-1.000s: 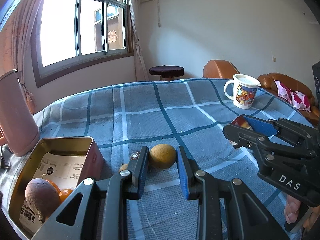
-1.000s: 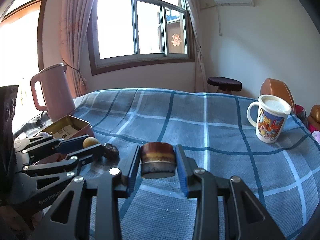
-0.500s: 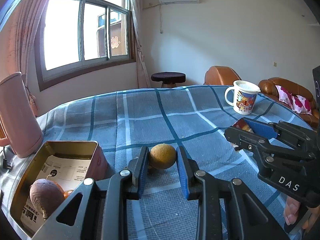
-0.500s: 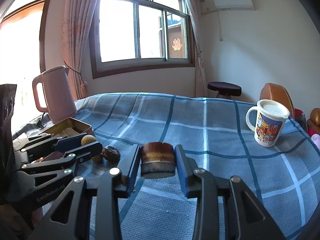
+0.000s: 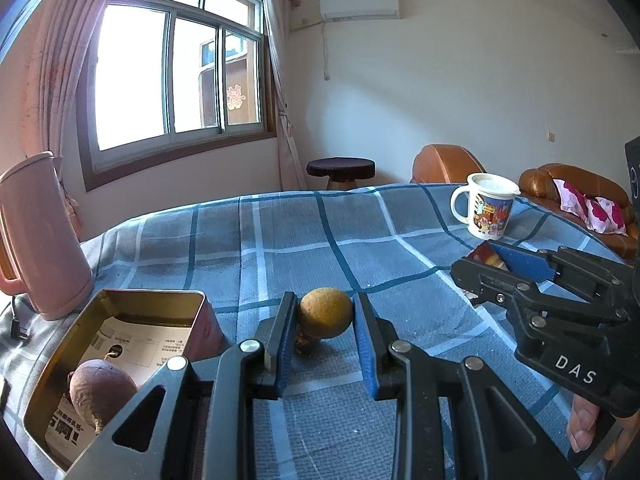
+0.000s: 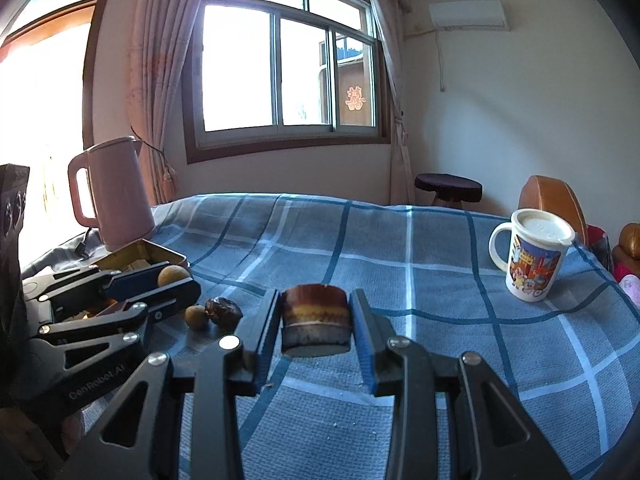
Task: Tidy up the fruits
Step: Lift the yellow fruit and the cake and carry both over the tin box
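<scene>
Left gripper (image 5: 325, 334) is clamped on a yellow fruit (image 5: 326, 317) just above the cloth (image 5: 280, 240), right next to the tin (image 5: 120, 344) w/ a brown fruit (image 5: 102, 390) inside. Right gripper (image 6: 316, 326) is squeezing a brown layered chunk (image 6: 316, 320), held off the cloth. Small fruit (image 6: 196, 315) + dark one (image 6: 224, 311) sit touching btw the grippers.

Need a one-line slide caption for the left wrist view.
Left gripper holds a round yellow-brown fruit beside the open tin.

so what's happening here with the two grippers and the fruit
A person holds a gripper in each hand over a checked tablecloth. The left gripper has its jaws shut on a round yellow-brown fruit, lifted beside an open tin that already holds a purplish fruit. The right gripper grips a brown layered block. A small round fruit and a dark wrinkled one lie on the cloth.
</scene>
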A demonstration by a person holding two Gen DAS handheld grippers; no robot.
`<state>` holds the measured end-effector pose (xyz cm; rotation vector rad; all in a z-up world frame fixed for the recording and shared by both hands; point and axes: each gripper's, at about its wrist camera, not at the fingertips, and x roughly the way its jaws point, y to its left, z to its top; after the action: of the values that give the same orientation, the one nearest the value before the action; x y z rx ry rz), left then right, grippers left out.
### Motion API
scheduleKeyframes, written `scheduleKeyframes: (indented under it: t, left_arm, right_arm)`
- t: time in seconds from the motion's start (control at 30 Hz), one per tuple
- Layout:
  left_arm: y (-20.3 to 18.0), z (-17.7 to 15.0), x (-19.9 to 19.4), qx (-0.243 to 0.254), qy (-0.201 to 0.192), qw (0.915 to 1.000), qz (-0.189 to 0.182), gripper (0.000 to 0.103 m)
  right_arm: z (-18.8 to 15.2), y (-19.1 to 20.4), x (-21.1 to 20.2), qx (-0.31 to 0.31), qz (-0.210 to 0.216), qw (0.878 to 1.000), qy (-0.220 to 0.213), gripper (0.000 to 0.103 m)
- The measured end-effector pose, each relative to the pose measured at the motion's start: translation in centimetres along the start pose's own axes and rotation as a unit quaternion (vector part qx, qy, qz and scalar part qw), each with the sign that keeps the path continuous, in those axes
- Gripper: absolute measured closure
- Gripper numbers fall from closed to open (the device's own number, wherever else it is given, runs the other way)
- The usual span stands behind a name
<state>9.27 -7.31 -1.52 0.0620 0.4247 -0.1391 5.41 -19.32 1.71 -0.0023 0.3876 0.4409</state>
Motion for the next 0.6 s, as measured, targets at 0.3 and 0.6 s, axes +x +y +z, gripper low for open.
scheduleKeyframes:
  t: [0.3,0.6]
  left_arm:
    - [-0.1,0.0,-0.8,0.004,-0.022,0.9997,0.008,0.074]
    - [-0.3,-0.2,-1.3,0.006,-0.037,0.9992,0.015,0.074]
  right_arm:
    - [0.0,0.2,-0.7,-0.005,0.000,1.000,-0.018,0.065]
    - [0.1,0.3,-1.0,-0.006,-0.001,1.000,-0.026,0.065]
